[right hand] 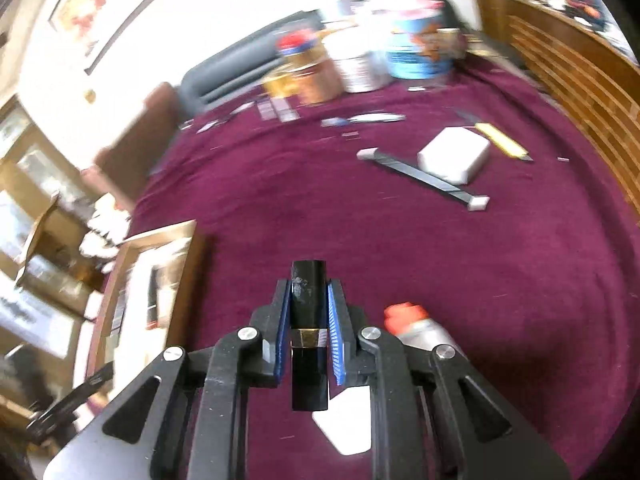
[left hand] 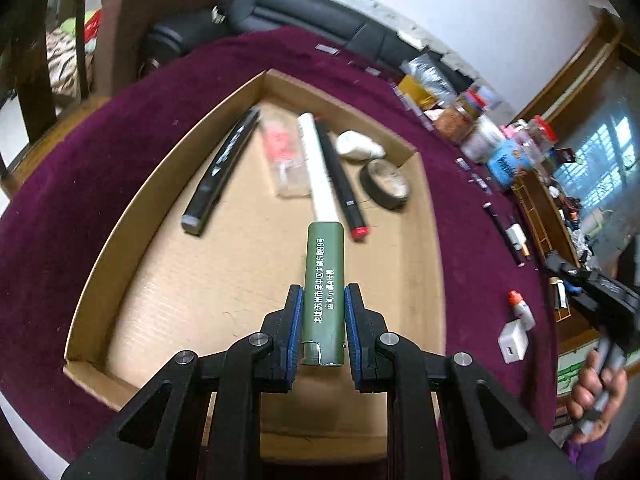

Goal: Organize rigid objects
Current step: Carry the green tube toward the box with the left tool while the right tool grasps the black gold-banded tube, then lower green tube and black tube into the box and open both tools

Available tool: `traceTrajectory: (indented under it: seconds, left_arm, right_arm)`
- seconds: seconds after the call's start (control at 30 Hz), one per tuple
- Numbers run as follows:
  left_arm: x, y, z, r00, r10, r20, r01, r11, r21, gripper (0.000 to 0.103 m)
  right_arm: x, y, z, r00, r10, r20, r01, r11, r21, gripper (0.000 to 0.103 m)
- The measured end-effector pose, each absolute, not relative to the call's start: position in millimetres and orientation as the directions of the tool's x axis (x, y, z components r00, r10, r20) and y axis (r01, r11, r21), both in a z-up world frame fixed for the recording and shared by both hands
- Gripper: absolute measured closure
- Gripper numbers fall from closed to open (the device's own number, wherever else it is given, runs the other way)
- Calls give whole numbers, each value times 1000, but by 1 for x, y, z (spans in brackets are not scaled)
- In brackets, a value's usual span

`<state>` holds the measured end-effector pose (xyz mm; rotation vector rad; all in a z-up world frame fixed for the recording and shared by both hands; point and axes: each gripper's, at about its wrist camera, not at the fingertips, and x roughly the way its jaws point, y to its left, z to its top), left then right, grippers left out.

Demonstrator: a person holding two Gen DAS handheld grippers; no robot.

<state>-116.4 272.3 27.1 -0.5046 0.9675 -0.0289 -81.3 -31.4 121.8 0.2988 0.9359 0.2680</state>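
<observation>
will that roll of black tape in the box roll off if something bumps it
Probably not: the tape roll seems to lie flat on its side on the cardboard box floor, so a nudge should slide it. The box wall beside it would likely stop it. It looks stiff and light, so it may shift easily.

A lived-in home room: a round desk under a maroon velvet cloth [left hand: 100,208], a black leather sofa [left hand: 304,12] at the far wall, a framed picture [right hand: 86,8] hanging there, food jars and tins [right hand: 352,56] crowded together, carved wooden furniture [right hand: 568,68] at right.
</observation>
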Motion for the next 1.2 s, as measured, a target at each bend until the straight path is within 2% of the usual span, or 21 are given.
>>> traceTrajectory:
  seconds: [0.17, 0.3, 0.47, 0.7, 0.8, 0.93, 1.0, 1.2]
  left_arm:
    - [-99, 284, 17, 544, -233, -806, -239, 878, -416, 86]
    - [-86, 289, 16, 534, -191, -824, -259, 891, -374, 86]
    - [-72, 300, 13, 535, -148, -832, -280, 898, -340, 86]
    - [-68, 316, 11, 538, -181, -823, -283, 881, -379, 85]
    - [-78, 326, 14, 554, -210, -805, -273, 868, -414, 75]
    - [-99, 336, 28, 594, -249, -765, -240, 853, -464, 68]
    - [-112, 340, 37, 625, -235, -744, -235, 853, -467, 57]
    - [-136, 358, 52, 680, -201, -706, -253, 838, -483, 49]
  right_arm:
    - [-86, 31, 124, 476, 484, -734, -222, 874, 432, 88]
    - [-87, 75, 122, 419, 527, -740, -288, 849, 442, 88]
    - [-84, 121, 111, 356, 529, -771, -333, 842, 424, 88]
    - [-76, 181, 80, 269, 471, -840, -371, 855, 361, 88]
    - [-77, 199, 70, 232, 474, -850, -391, 845, 364, 88]
    - [-75, 220, 64, 198, 480, -854, -418, 830, 370, 88]
    - [-72, 230, 59, 172, 485, -858, -427, 821, 379, 88]
    - [-63, 257, 42, 126, 460, -879, -443, 819, 365, 88]
